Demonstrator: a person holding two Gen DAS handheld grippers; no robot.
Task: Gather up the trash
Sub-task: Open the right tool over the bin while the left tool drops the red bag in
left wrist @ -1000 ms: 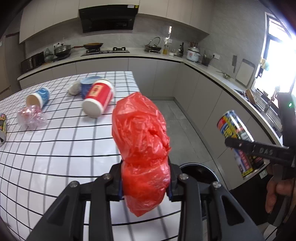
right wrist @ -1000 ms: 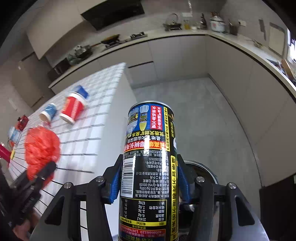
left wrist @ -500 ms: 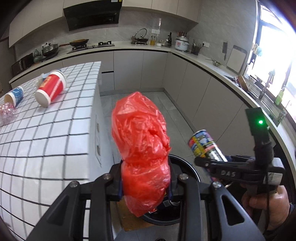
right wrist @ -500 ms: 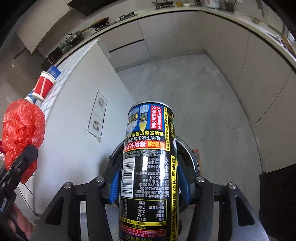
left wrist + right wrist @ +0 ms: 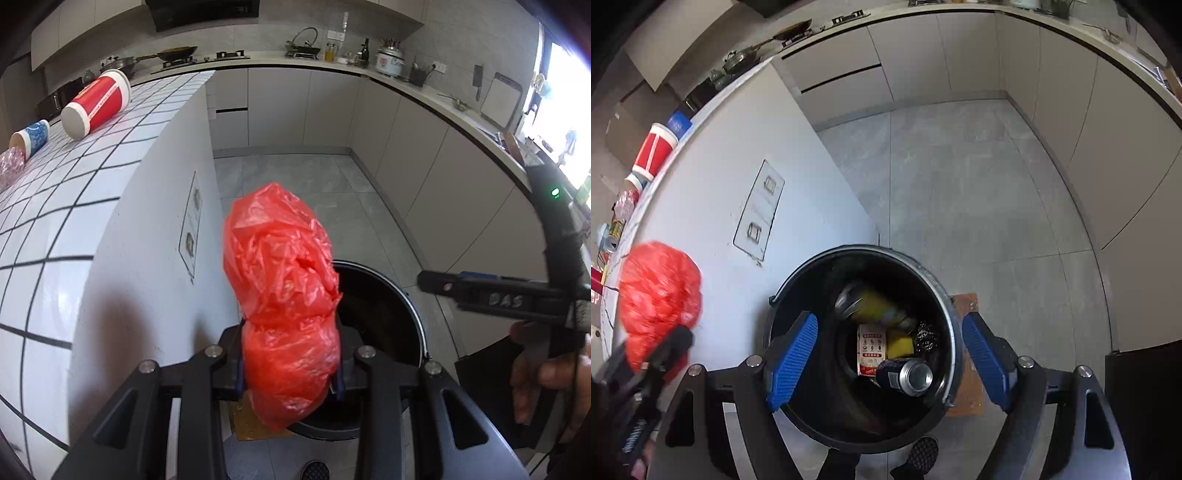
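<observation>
the drop-off step looks to be in hand. the right gripper (image 5: 886, 363) hangs over the round black trash bin (image 5: 798, 280) with its jaws opening and nothing between the blue pads (image 5: 792, 360); below the gap lie a dark drink can with a silver end (image 5: 905, 376), a yellowish can and a printed paper carton. the left gripper (image 5: 290, 369) is clamped tight on a crumpled red plastic bag (image 5: 284, 295), which bulges above the jaws and sags below them. the bin's mouth sits just beyond and right of those jaws, so i'd judge the bag next needs carrying over the rim before release.
</observation>
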